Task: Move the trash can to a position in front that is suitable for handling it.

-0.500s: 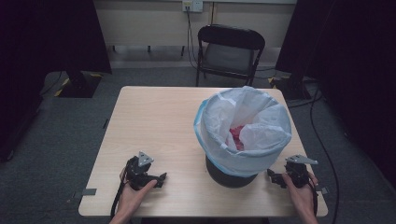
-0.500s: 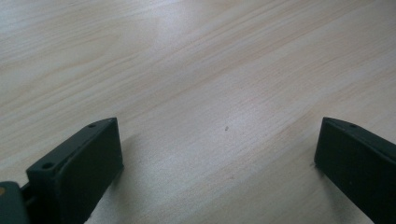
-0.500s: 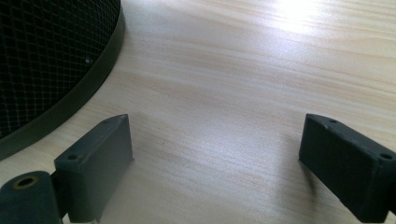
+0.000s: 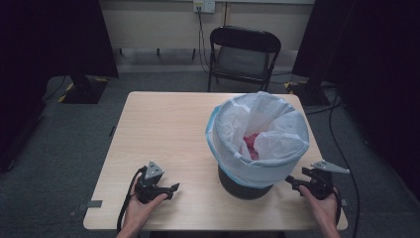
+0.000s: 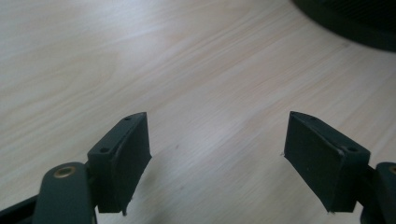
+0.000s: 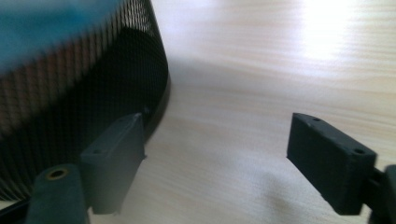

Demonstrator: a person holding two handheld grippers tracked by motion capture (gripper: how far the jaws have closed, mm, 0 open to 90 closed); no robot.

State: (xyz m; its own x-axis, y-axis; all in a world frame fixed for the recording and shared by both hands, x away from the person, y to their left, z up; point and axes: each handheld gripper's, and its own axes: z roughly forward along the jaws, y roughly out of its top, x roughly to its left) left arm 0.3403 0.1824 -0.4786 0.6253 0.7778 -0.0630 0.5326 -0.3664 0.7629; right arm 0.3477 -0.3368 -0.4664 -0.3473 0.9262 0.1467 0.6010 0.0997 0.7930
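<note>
Little has changed over the last half second: both hands rest at the near edge of the bench (image 4: 163, 124) as before, flanking the black mesh bin (image 4: 243, 184) with its white bag liner (image 4: 257, 134). The left hand-held gripper (image 4: 171, 188) lies well left of the bin, jaws spread over bare wood. The right hand-held gripper (image 4: 292, 182) sits just beside the bin's base, jaws spread and empty. Something pink (image 4: 250, 145) lies inside the liner. Work on the bag looks about to begin, probably with both grippers rising to the rim.
</note>
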